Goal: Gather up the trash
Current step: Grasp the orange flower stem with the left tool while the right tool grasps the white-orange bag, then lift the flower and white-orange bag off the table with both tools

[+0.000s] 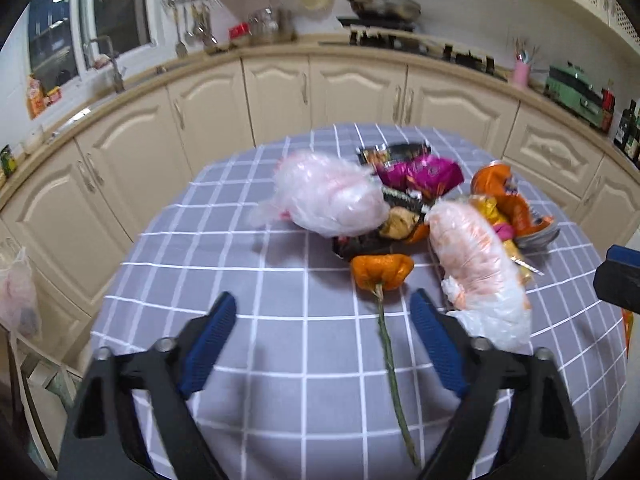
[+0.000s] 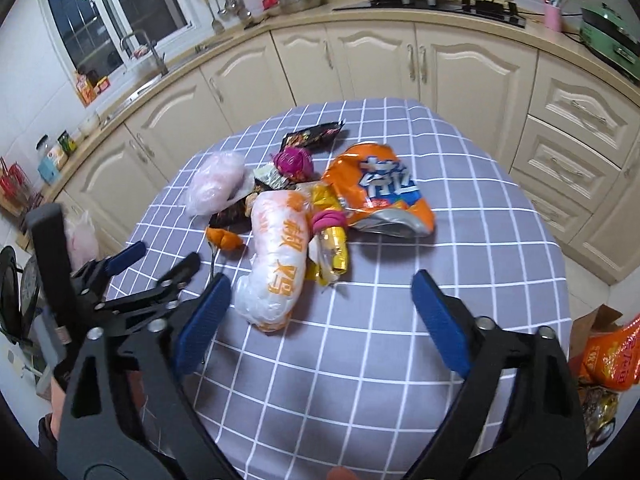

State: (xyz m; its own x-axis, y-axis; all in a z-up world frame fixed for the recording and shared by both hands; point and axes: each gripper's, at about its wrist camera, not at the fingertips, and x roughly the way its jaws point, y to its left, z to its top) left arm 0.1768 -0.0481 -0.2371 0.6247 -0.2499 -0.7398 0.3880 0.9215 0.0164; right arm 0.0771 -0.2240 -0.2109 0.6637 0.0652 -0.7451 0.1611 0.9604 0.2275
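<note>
Both my tools, left tool [image 1: 322, 314] and right tool [image 2: 320, 294], are wide open, holding nothing. Trash pile [image 2: 304, 200] sits mid-surface [image 2: 360, 340], ahead of both. Risk: the slick white bag [image 2: 276, 256] slips from the pads, or a grab scatters loose wrappers off the edge.

Your two wrist cameras look steeply down along their fingers from nearby, sharing the table [image 1: 240, 208] and trash pile [image 2: 304, 200].
</note>
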